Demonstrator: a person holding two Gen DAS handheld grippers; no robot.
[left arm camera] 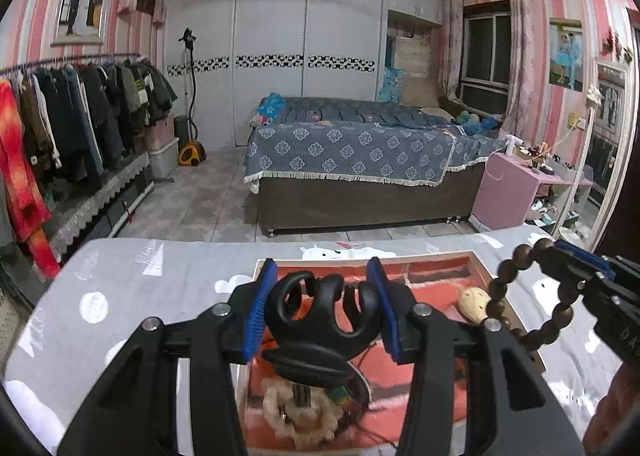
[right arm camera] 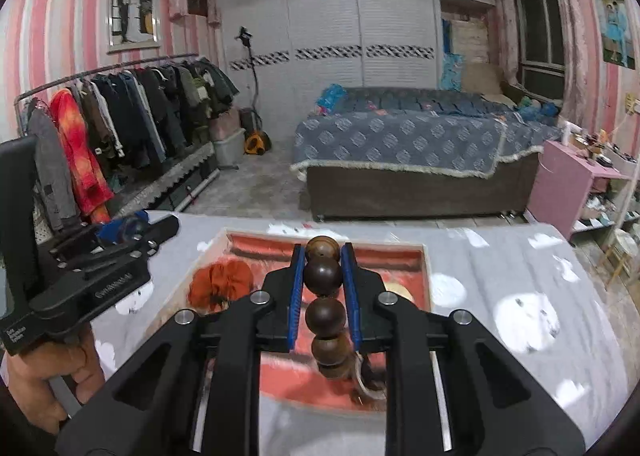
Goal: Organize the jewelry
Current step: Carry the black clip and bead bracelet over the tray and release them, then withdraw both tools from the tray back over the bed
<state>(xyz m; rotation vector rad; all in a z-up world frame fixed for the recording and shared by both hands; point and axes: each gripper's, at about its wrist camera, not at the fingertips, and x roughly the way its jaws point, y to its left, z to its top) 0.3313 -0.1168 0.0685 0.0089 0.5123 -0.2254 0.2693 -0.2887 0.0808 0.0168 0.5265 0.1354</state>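
The left gripper [left arm camera: 322,310] is clamped on a black claw hair clip [left arm camera: 320,320], holding it above the red-lined tray [left arm camera: 478,262] on the grey table [left arm camera: 168,288]. The right gripper [right arm camera: 323,280] pinches a brown wooden bead bracelet [right arm camera: 323,296] between its blue pads, also over the tray. Lying in the tray are an orange scrunchie [right arm camera: 220,284], a cream fluffy hair tie [left arm camera: 296,416] and a pale shell-like piece [left arm camera: 474,302].

Dim, even indoor light, window [left arm camera: 484,56] dark. Strong fisheye bending and black vignette at edges. Close things under jaws blurred; room fairly sharp.
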